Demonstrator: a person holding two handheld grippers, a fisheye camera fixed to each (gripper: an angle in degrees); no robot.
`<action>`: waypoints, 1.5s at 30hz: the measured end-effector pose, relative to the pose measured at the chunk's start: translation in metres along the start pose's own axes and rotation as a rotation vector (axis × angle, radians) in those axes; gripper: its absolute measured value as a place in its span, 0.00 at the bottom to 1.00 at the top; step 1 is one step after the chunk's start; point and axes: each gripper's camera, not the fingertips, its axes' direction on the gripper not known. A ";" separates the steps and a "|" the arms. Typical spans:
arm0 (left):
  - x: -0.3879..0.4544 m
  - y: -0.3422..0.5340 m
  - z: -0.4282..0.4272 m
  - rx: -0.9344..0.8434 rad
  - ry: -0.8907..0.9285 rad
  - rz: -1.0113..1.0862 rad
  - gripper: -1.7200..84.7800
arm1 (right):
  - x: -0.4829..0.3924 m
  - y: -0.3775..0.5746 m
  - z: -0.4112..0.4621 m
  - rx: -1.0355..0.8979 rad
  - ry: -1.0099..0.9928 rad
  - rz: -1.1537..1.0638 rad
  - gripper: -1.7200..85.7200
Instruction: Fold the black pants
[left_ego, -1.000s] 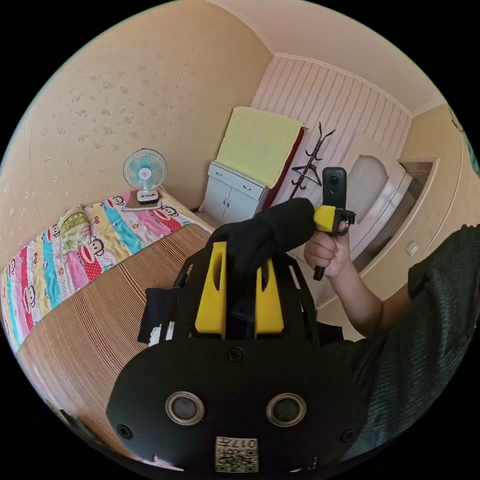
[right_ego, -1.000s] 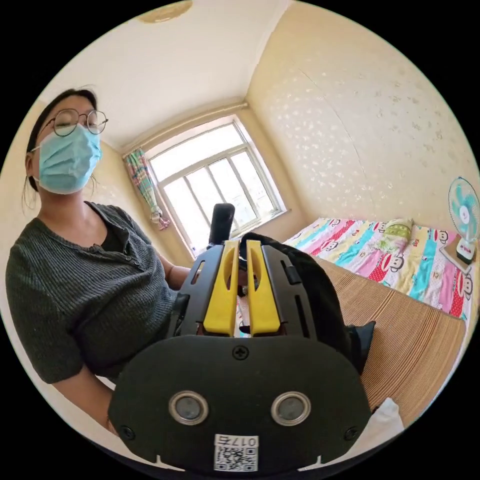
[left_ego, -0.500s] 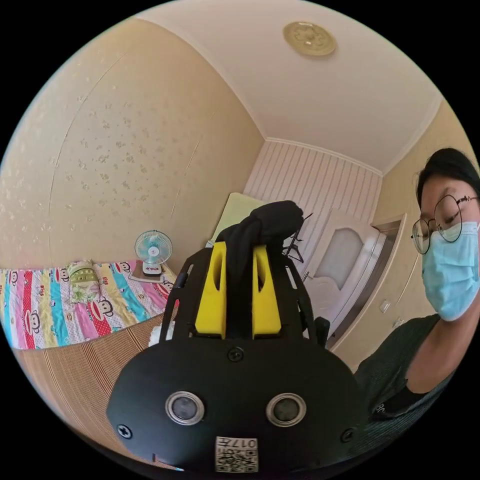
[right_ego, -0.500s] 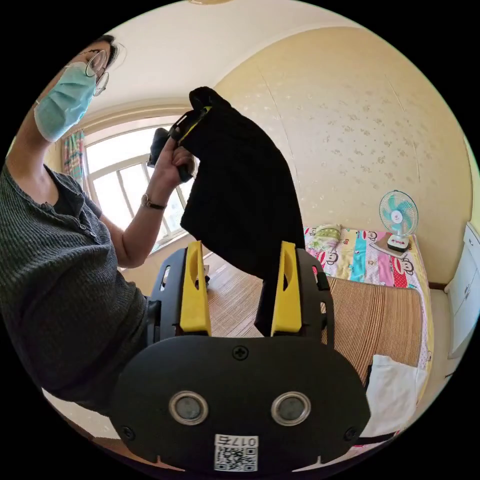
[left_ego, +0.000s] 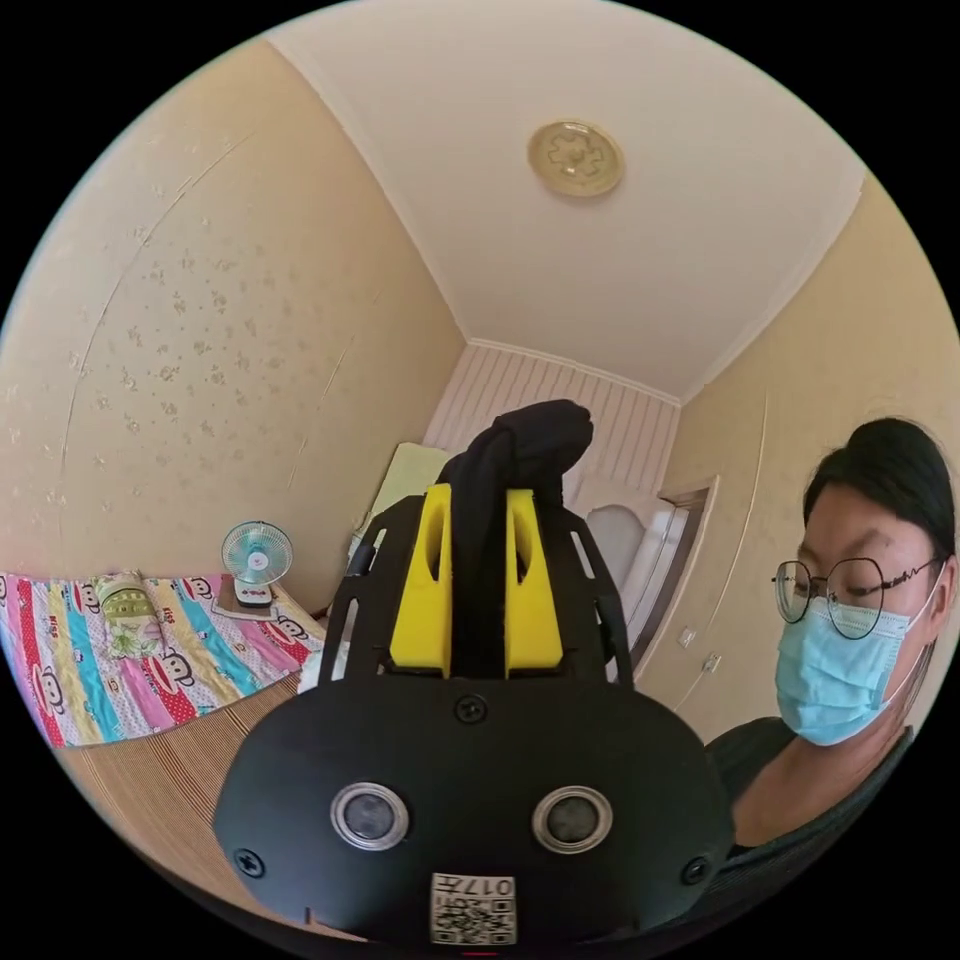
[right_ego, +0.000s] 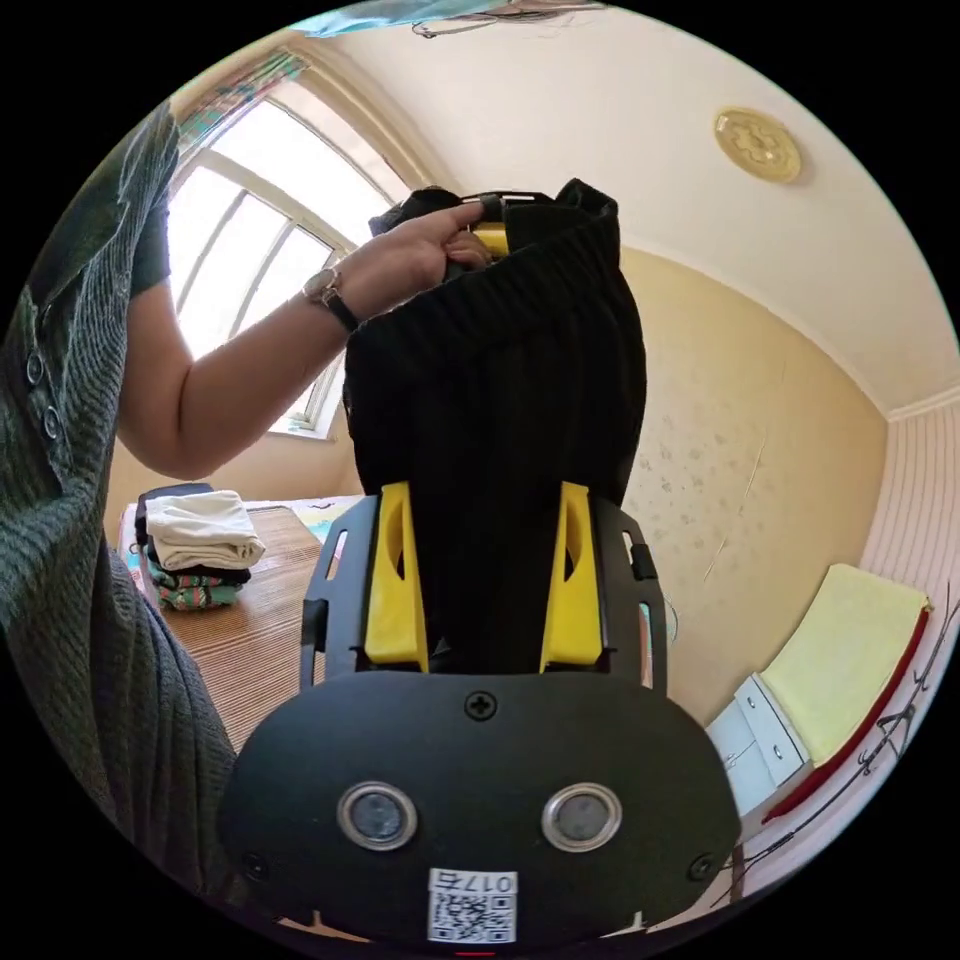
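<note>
Black pants (right_ego: 500, 400) are held up in the air, clamped at the top edge between the closed yellow jaws of the left gripper (left_ego: 476, 500), which is seen gripped in a hand (right_ego: 410, 255) in the right gripper view. From there the fabric hangs down between the spread jaws of the right gripper (right_ego: 484, 495), which are not pressed on it.

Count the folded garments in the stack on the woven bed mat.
3 show: a white folded garment on top, a black one beneath, a green patterned one lowest, on the striped woven mat. More may be hidden behind.
</note>
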 end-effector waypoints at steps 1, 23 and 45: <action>0.000 -0.003 -0.014 0.018 -0.001 -0.002 0.11 | -0.029 0.002 -0.002 0.005 0.043 -0.036 0.22; 0.004 -0.048 -0.129 0.018 -0.190 -0.167 0.11 | -0.204 -0.016 0.050 -0.010 -0.022 0.079 0.12; 0.059 -0.132 -0.253 -0.148 -0.184 0.174 0.11 | 0.143 -0.165 -0.006 0.283 -0.679 0.655 0.06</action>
